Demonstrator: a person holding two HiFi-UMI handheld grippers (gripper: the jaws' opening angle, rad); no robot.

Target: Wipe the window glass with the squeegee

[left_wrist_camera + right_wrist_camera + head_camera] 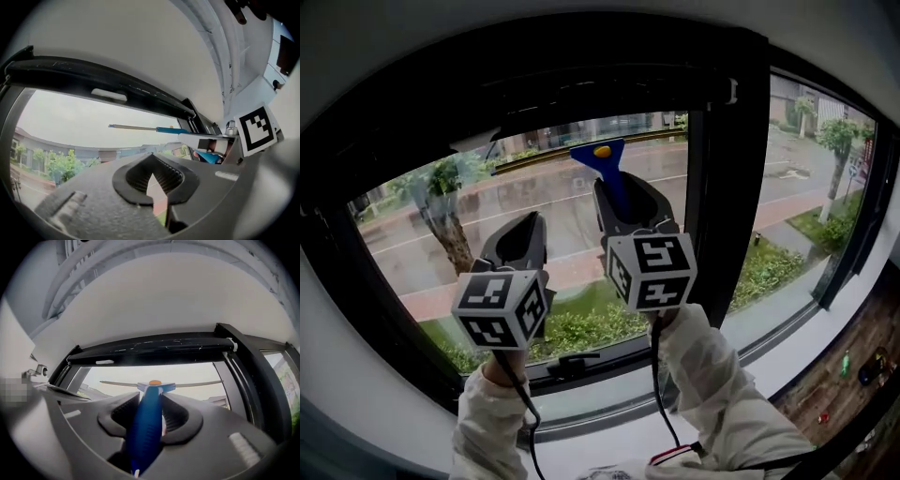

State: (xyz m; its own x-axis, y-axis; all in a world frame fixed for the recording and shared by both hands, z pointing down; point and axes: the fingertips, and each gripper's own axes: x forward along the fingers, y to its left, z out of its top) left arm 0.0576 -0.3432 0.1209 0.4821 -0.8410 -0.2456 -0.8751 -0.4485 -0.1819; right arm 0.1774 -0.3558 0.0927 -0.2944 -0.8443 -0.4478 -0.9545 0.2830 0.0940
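Blue plastic marks the one squeegee (605, 159) we hold. Its handle is clamped between the two jaws of our right gripper (630, 208). Its blade lies level near the top edge of the window glass (534, 202), close to the dark upright (727, 187) that splits the window into two panes. Whether the blade touches the glass we cannot tell. Our left gripper (523, 236) hangs lower, just beside the right one, jaws pressed together with nothing between them. Two marker cubes (502, 307) face us, one on each gripper.
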